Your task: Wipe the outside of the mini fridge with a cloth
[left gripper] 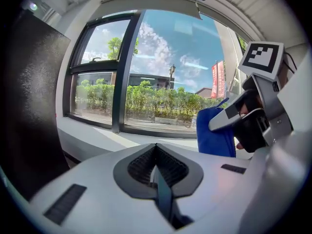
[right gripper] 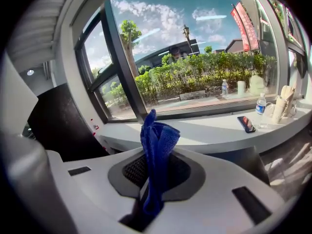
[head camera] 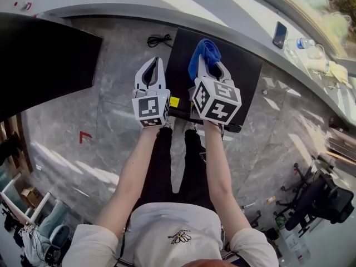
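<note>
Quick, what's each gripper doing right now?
Left gripper: shut, empty.
Right gripper: shut on the blue cloth.

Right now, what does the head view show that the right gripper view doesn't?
Only the head view shows the person's arms, a black cable and a red mark on the floor. Only the right gripper view shows the sky and red banners outside. Both show the blue cloth pinched in the right tongs and the phone on the ledge.
</note>
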Motion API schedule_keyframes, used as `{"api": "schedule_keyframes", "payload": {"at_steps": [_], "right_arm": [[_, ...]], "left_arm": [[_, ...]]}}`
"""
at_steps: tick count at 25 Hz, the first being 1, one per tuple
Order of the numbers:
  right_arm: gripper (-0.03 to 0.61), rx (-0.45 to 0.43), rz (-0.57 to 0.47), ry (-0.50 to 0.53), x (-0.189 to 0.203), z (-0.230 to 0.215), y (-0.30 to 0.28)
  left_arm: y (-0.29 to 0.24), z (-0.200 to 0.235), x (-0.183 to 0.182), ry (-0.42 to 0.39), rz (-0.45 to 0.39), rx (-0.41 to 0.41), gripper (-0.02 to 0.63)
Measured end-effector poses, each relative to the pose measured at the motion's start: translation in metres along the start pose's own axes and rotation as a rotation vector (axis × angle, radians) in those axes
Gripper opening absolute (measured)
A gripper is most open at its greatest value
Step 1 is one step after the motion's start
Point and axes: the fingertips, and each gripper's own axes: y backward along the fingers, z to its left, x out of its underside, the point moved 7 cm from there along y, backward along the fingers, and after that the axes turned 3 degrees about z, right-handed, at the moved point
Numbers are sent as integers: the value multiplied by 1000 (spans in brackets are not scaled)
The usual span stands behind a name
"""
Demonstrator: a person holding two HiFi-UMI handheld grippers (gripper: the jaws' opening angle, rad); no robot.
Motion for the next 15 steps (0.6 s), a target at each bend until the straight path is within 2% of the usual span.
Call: {"api": "schedule_keyframes", "payload": {"at_steps": [3, 7, 10, 15], "right_arm": [[64, -38, 47, -19, 11, 27, -13], [64, -100, 126, -51, 32, 55, -55], [64, -95, 209, -56, 55, 52, -99], [64, -49, 312, -1, 77, 36, -160]], "left_arm": [[3, 22, 7, 4, 19, -21, 5], [-11, 49, 35, 38, 59, -45, 5], [-25, 56, 56, 73, 79, -41, 5], [-59, 59, 77, 68, 88, -30, 5]]}}
